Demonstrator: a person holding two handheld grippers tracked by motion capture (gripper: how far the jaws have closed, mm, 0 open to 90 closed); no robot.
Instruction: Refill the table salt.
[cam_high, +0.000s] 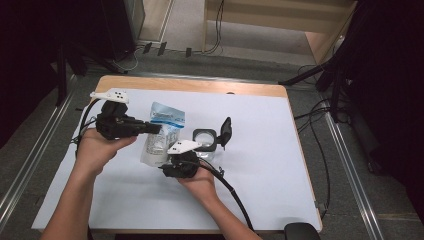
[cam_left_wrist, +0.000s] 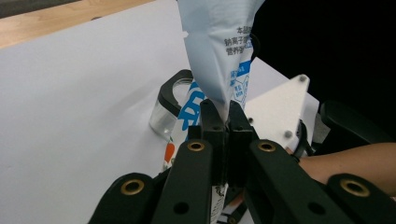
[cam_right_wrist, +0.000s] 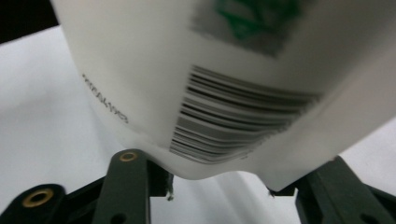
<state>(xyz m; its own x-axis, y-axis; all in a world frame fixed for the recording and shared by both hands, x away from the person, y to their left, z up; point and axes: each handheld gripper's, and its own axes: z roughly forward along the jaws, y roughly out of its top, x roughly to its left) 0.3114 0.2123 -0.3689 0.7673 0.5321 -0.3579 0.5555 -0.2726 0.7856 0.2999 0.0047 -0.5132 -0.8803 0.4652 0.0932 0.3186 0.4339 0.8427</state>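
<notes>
The pouch (cam_high: 161, 134) is clamped at its upper edge by the left tool (cam_left_wrist: 227, 113). Its lower end is set between the parted jaws of the right tool (cam_right_wrist: 219, 186), unpinched.

The pouch (cam_high: 161, 136) stands above the table (cam_high: 260, 165) near its middle, between the two grippers; the left gripper (cam_high: 156, 128) is at its upper left edge, the right gripper (cam_high: 170, 165) below its lower end; the open-lidded jar (cam_high: 206, 140) sits on the table just right of the pouch, behind the right gripper.
</notes>
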